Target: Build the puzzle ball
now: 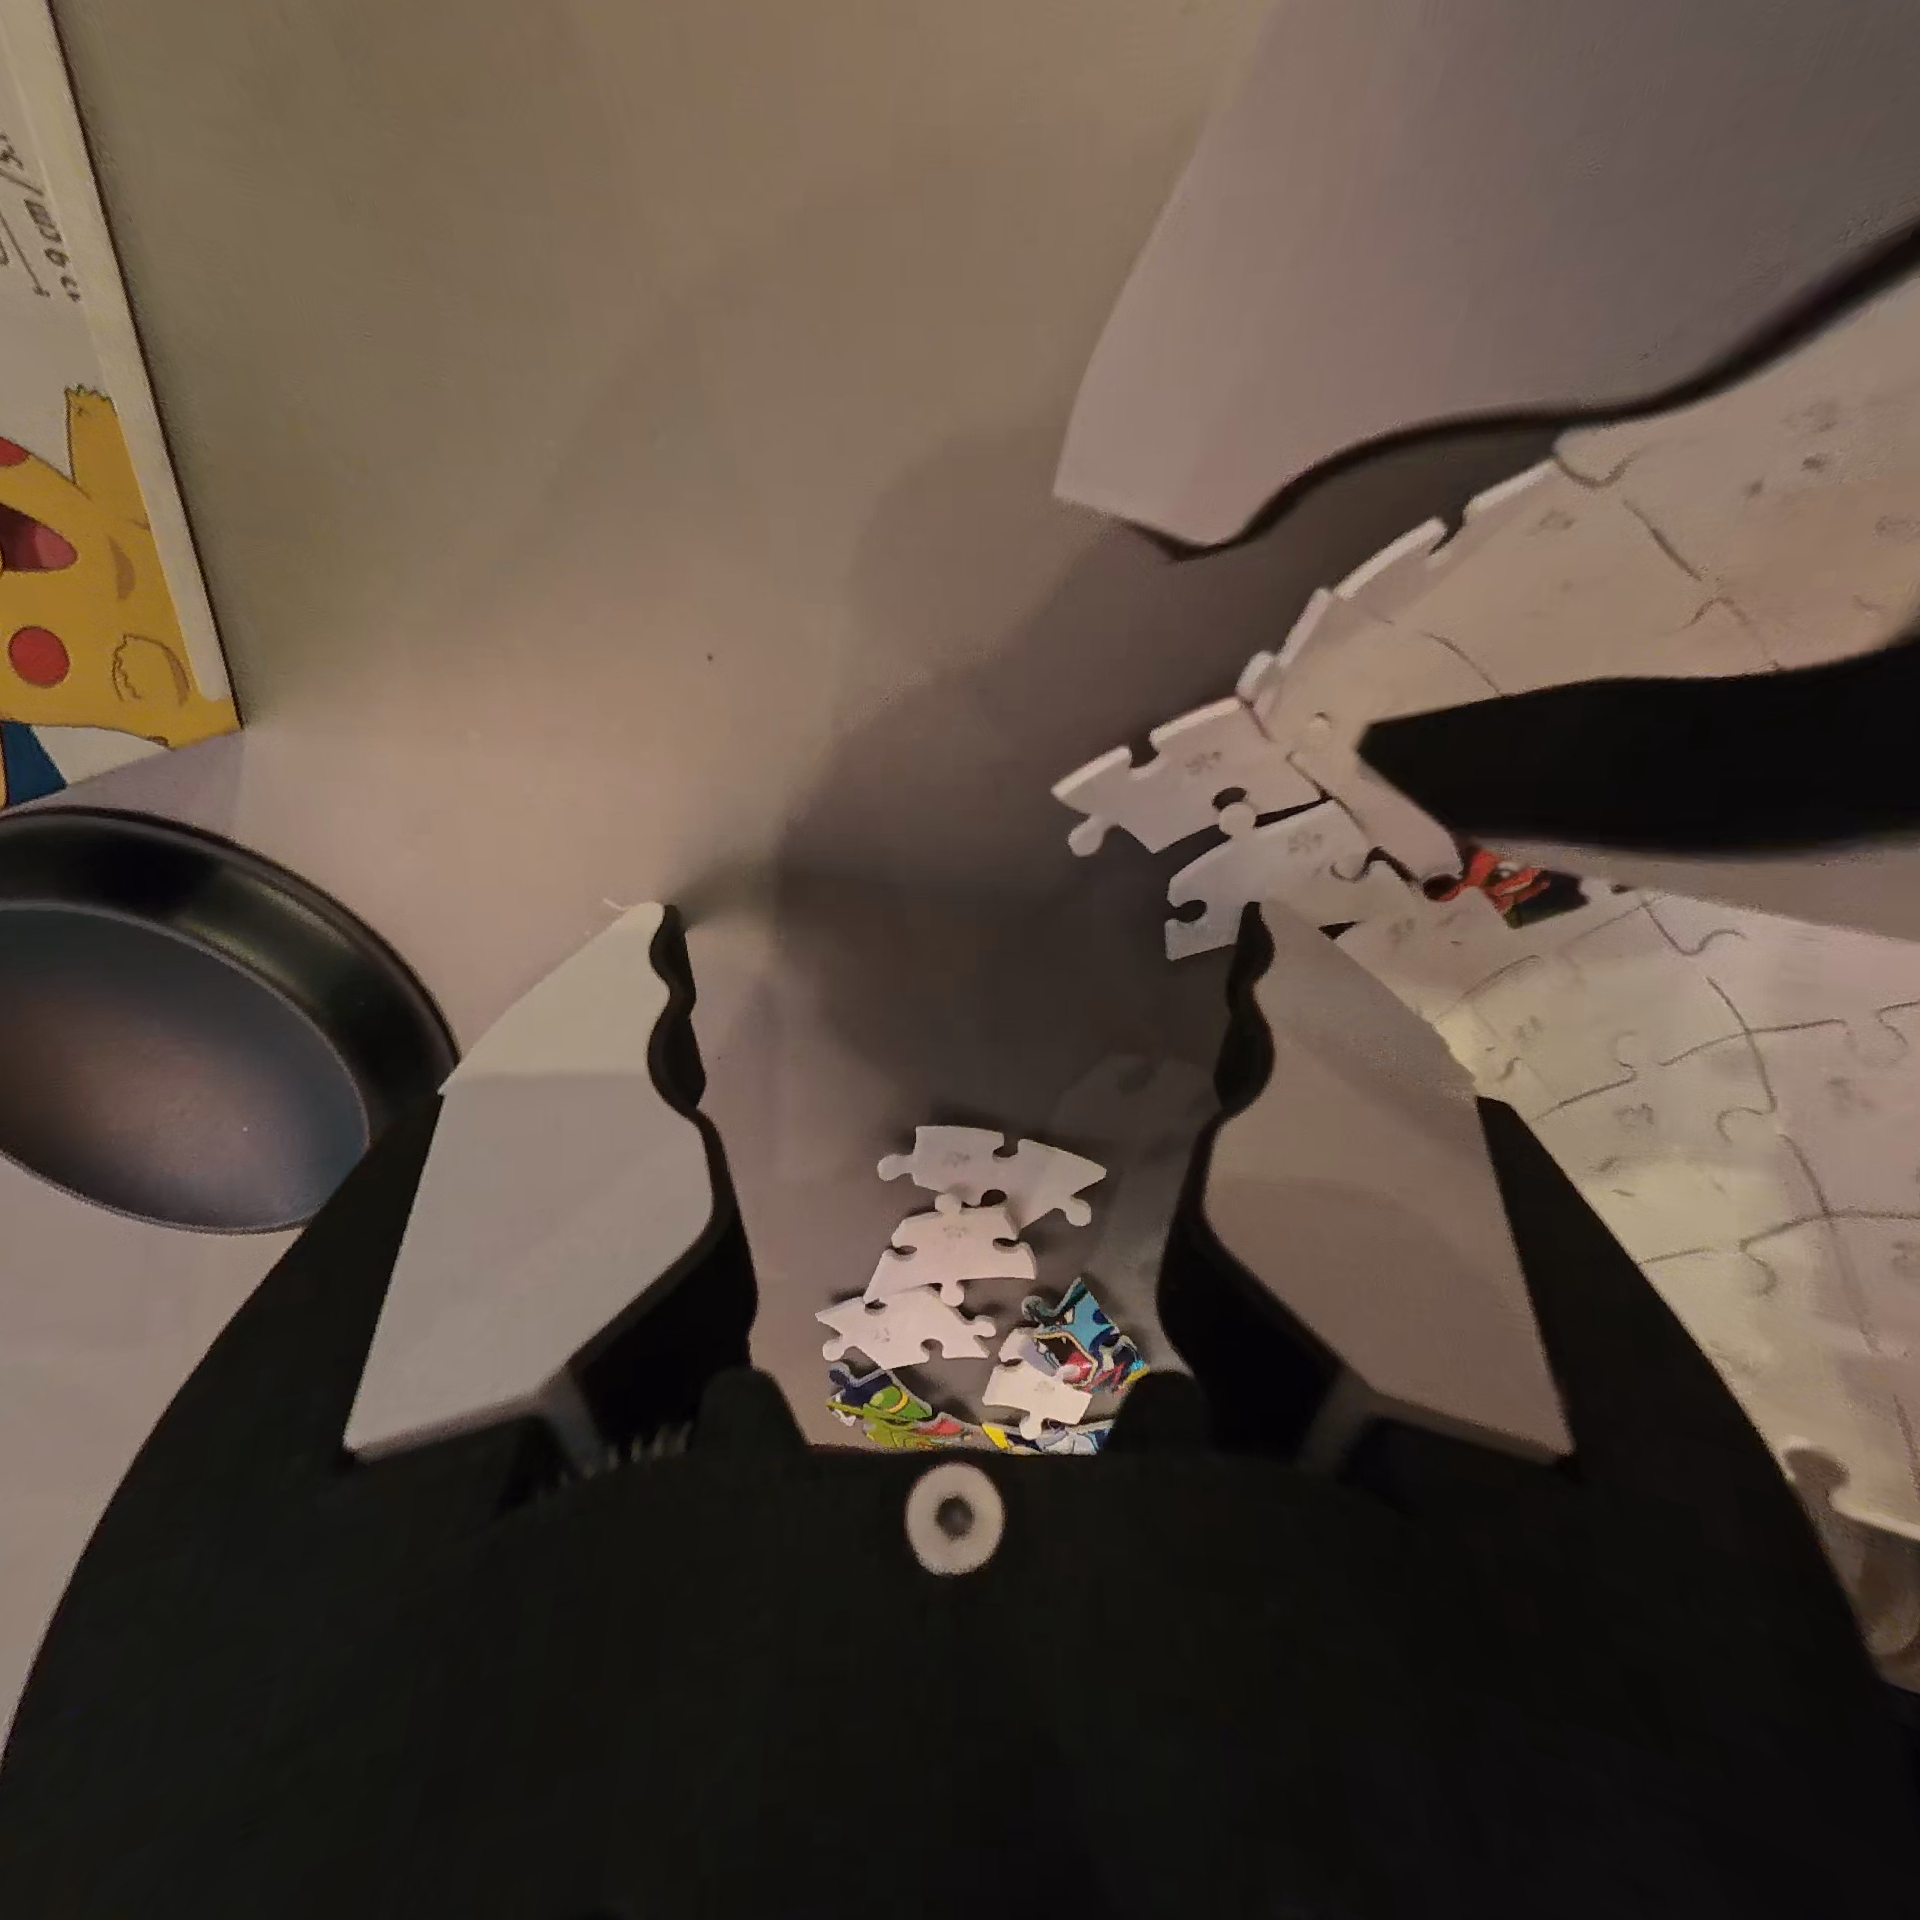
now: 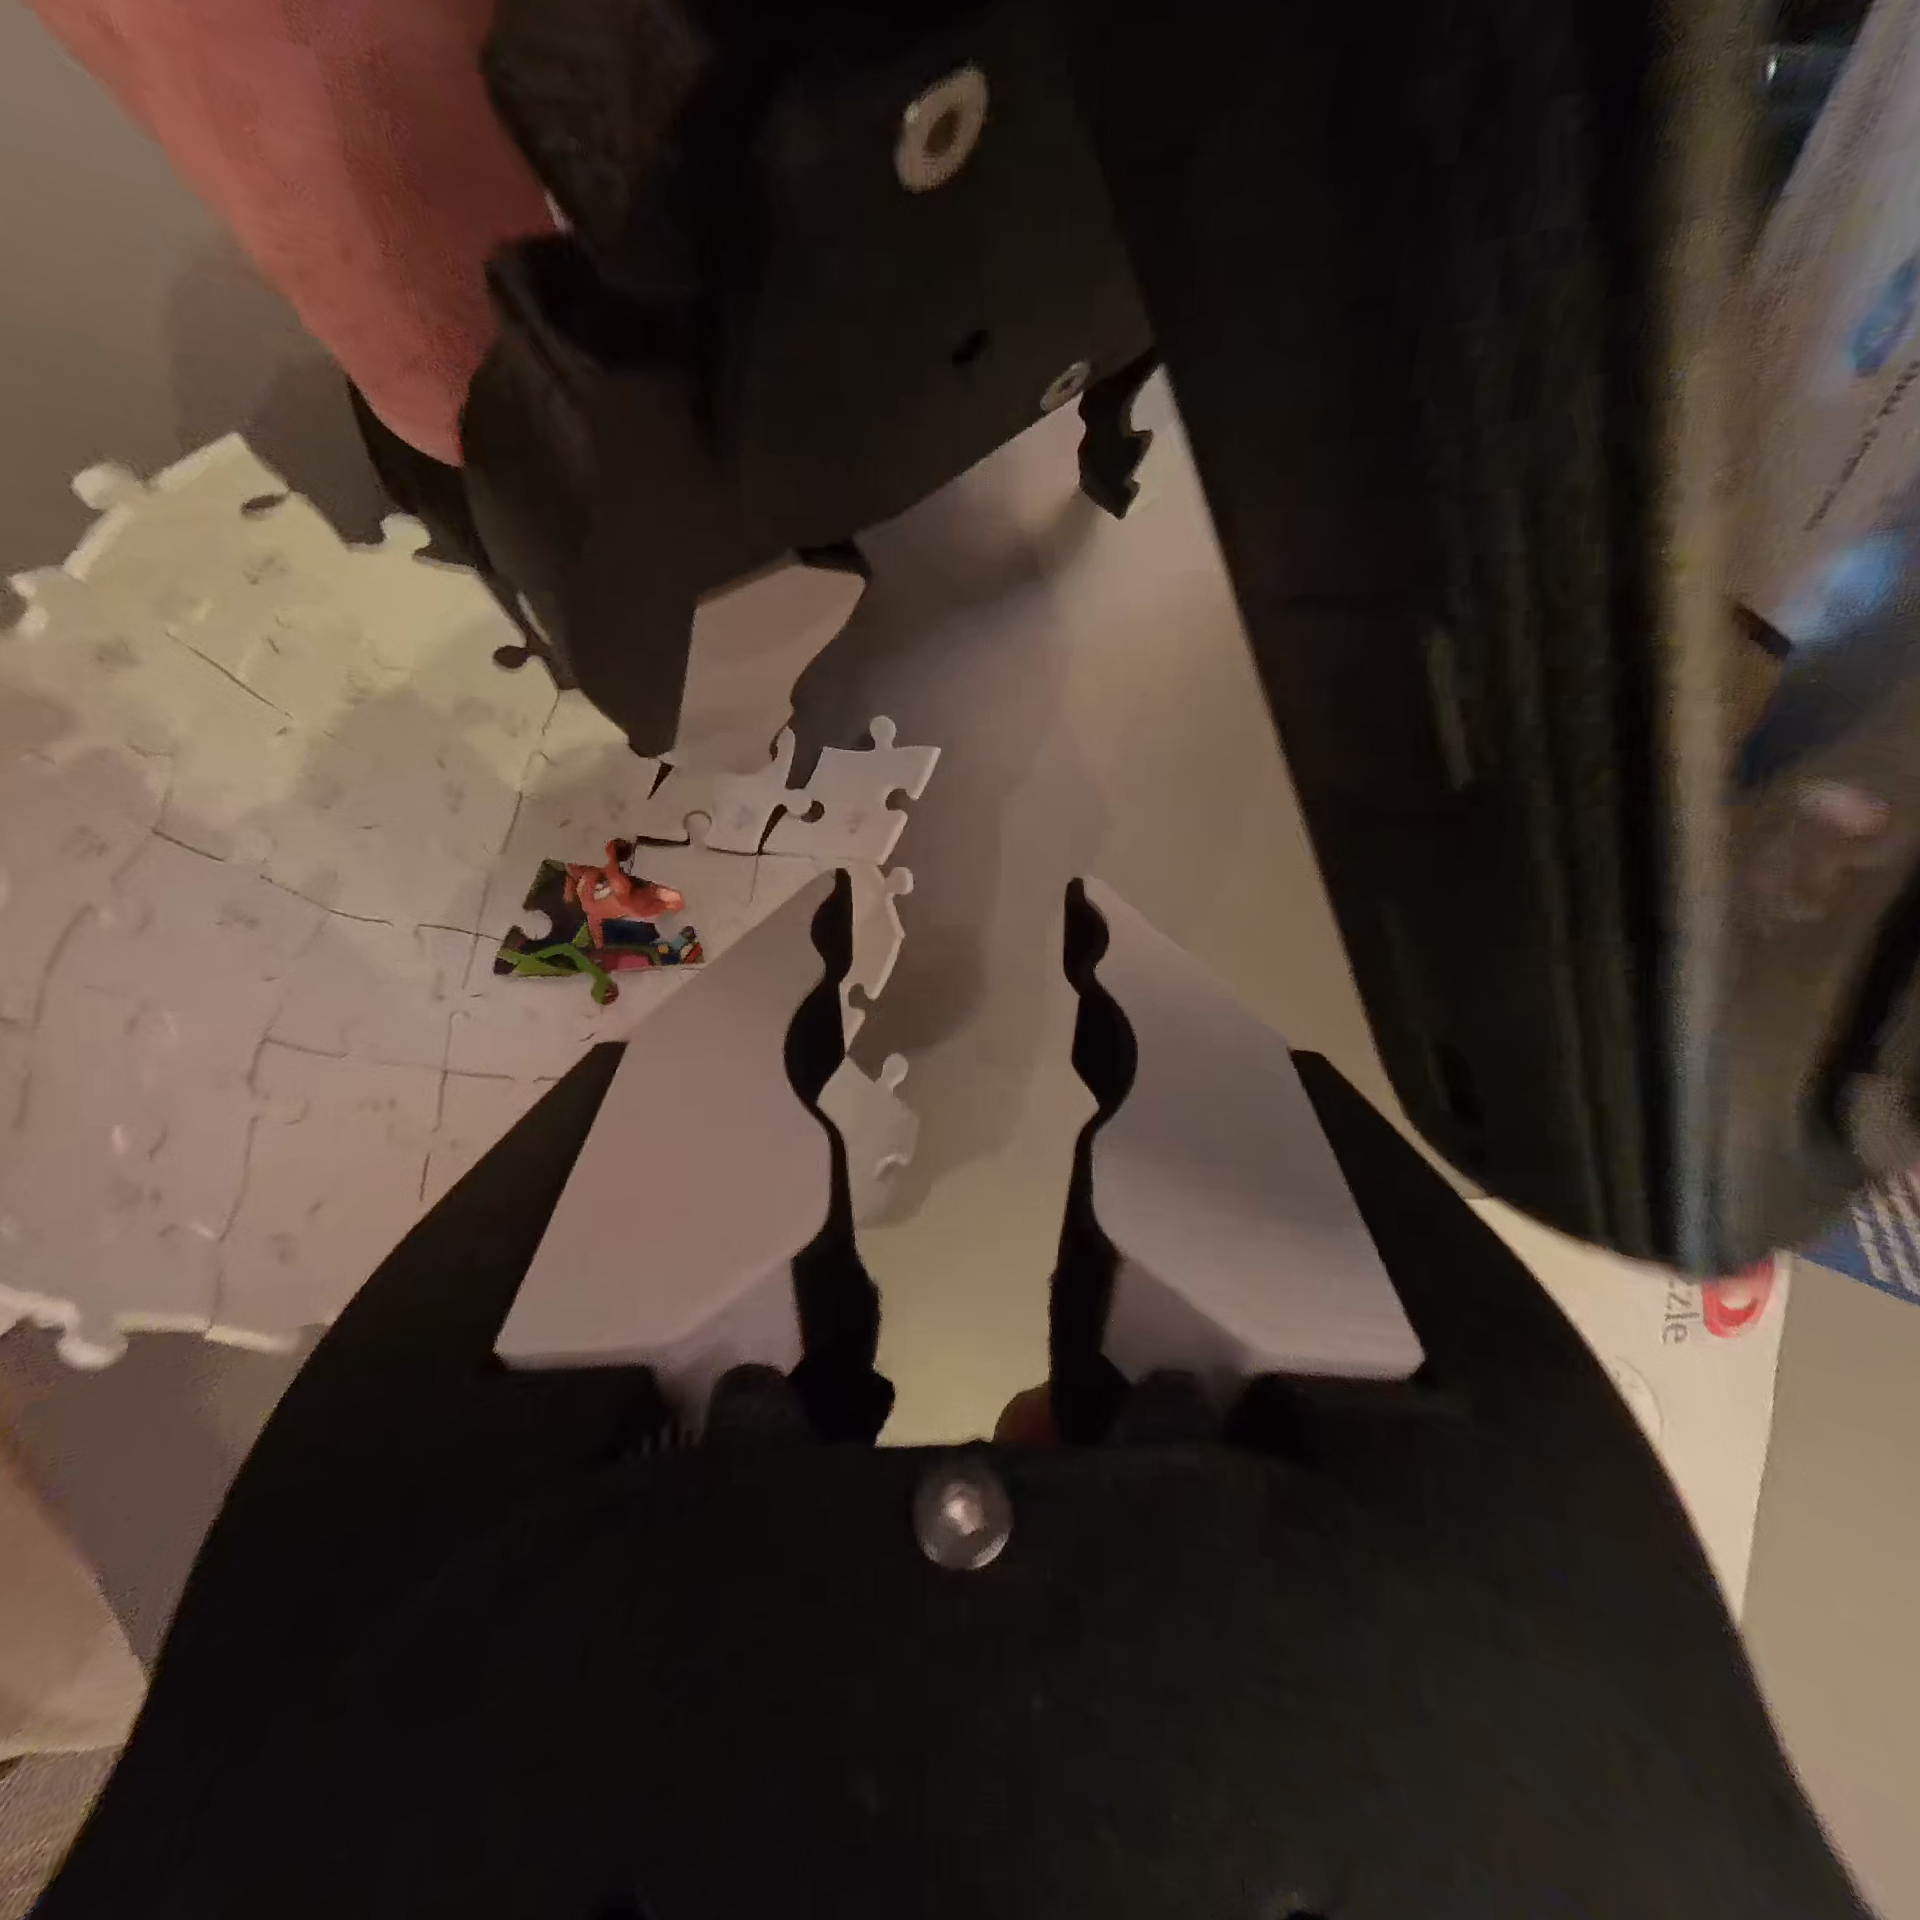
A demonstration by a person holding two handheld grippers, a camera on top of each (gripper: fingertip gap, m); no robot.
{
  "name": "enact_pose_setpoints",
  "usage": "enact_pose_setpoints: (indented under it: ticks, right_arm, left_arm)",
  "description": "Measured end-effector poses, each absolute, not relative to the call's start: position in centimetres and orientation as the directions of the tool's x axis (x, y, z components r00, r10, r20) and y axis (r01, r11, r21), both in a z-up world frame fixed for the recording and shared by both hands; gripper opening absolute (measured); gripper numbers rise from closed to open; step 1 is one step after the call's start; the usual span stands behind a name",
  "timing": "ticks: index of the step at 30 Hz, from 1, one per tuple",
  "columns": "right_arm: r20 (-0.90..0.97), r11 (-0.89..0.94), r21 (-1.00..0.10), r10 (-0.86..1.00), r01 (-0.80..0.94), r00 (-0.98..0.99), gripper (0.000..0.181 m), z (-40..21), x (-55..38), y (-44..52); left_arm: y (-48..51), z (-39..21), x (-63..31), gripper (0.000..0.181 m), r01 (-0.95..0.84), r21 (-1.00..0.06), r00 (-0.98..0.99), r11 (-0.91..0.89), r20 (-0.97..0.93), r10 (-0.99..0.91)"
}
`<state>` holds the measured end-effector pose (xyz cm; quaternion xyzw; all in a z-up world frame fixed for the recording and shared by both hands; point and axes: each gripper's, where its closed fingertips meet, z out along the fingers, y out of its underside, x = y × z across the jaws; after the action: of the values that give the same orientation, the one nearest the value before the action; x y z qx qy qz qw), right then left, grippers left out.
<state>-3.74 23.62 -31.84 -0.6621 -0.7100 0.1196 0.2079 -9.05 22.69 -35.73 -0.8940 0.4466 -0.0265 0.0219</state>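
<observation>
White, blank-backed pieces locked into a curved shell [image 1: 1704, 1091] fill the right of the left wrist view, the part-built puzzle ball seen from its unprinted inner side; in the right wrist view the same shell [image 2: 208, 935] spreads across the left, with one printed piece [image 2: 603, 925] lying colour-up on it; grey table [image 1: 644, 520] runs beneath everything; a black round dish [image 1: 177, 1049] sits at the left edge of the left view, beside a yellow cartoon box [image 1: 94, 582] standing at the far left; the left gripper [image 1: 956, 925] hangs over the table with its jaws spread wide and nothing between them, its right finger tip touching or just short of a white piece [image 1: 1236, 873] jutting from the shell's rim, which cannot be told; the right gripper [image 2: 956, 894] has its jaws parted by a narrow gap and grips nothing, its left finger [image 2: 727, 1122] overlapping the shell's edge in the picture; from above in the right view the left gripper's black body comes down to the shell's rim, held by a hand [image 2: 343, 208]; a small heap of loose pieces [image 1: 977, 1299], some white side up, some printed, lies on the table between the left gripper's fingers, near its base
</observation>
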Motion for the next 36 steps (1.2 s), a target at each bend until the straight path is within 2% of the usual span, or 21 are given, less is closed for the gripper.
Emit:
enact_pose_setpoints:
  ticks: [1,9,14,19,30,36]
  right_arm:
    - [0.143,0.085,-0.472,0.990,0.878,-0.019,0.039,-31.1,-3.7,23.7]
    - [0.088,-0.040,-0.566,0.990,0.823,0.109,0.043,-27.4,0.2,22.0]
    - [0.107,0.074,-0.661,0.994,0.747,-0.004,0.039,-25.9,2.5,17.5]
    - [0.235,0.223,-0.620,0.967,0.752,-0.093,0.040,-27.8,2.4,14.8]
    - [0.233,0.231,-0.656,0.967,0.719,-0.098,0.036,-28.8,0.7,14.4]
    - [0.237,0.224,-0.681,0.968,0.697,-0.081,0.036,-28.5,0.5,14.9]
  left_arm:
    - [22.7,-35.7,-9.1,0.097,-0.797,-0.063,0.600,-0.601,0.029,-0.799]
    - [22.7,-35.8,-8.9,0.098,-0.794,-0.060,0.605,-0.605,0.025,-0.796]
    - [22.8,-35.8,-8.7,0.100,-0.797,-0.060,0.600,-0.600,0.023,-0.800]
    - [22.9,-35.7,-8.6,0.102,-0.804,-0.049,0.593,-0.593,0.007,-0.805]
    - [23.1,-35.7,-7.5,0.109,-0.808,-0.085,0.585,-0.583,-0.002,-0.811]
    - [23.5,-35.8,-7.3,0.114,-0.829,-0.053,0.558,-0.556,-0.020,-0.830]
